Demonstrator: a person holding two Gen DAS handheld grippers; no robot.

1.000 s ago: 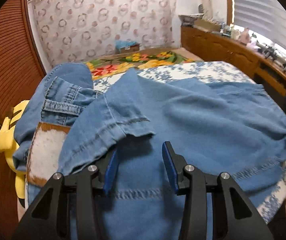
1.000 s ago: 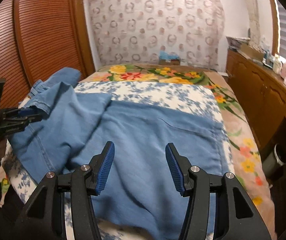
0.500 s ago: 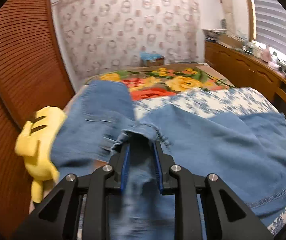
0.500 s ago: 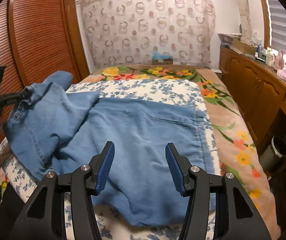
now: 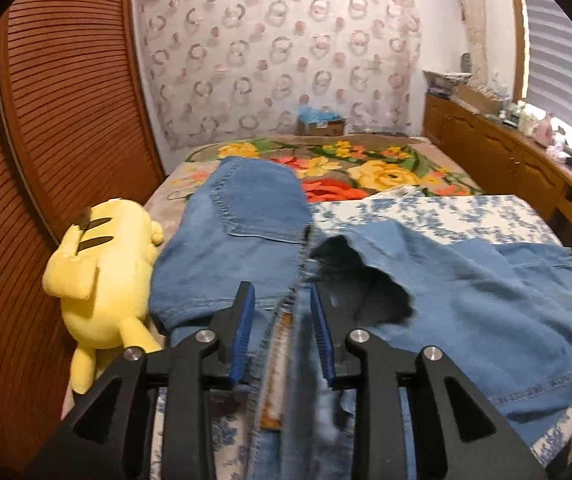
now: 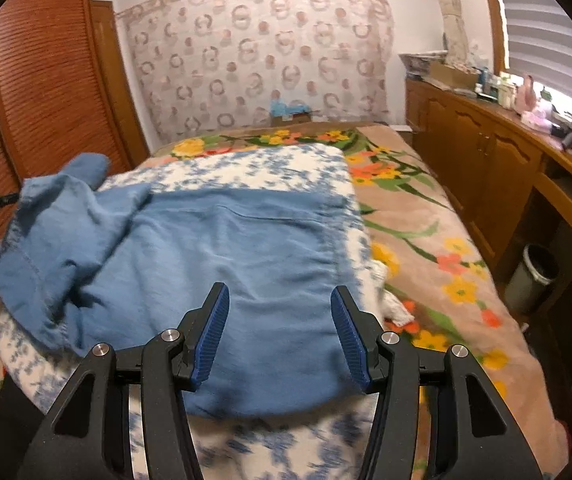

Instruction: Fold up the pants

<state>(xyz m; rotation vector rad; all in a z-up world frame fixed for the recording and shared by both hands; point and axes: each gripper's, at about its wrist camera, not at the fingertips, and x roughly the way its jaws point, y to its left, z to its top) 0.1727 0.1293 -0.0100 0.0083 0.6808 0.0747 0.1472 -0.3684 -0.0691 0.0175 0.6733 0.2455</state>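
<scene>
Left gripper point(image 5: 282, 332): blue ribbed pads narrowed around an upright fold of the blue denim pants point(image 5: 466, 292), brown waistband patch showing between them; fabric blurred there, and a gap visible beside the left pad, so full clamping on the cloth impossible to confirm. Beyond the pads, one open pant leg cuff gaping dark just right of centre. Further out, a back pocket panel draped toward the far left part of the bed. Rest of the denim spread rightward over the white quilt with blue flower print point(image 5: 446, 212). Just left of the pants, at the bed's left edge, a yellow plush toy with brown stripes point(image 5: 102, 276), touching the denim.

Right gripper point(image 6: 282, 332): blue pads set wide apart, holding nothing, hovering above the near hem of the pants point(image 6: 246, 260). Denim lying mostly flat across the quilt point(image 6: 246, 168) in the near half of the bed, bunched and lifted at its left side. At the far left edge of this view, a dark gripper part near that raised bunch. Past the quilt and along the right side, a tan blanket with orange and yellow flowers point(image 6: 426, 240). To the right of the bed, a wooden cabinet run point(image 6: 486, 160) with a small grey bin point(image 6: 534, 276) on the floor beside it.
</scene>
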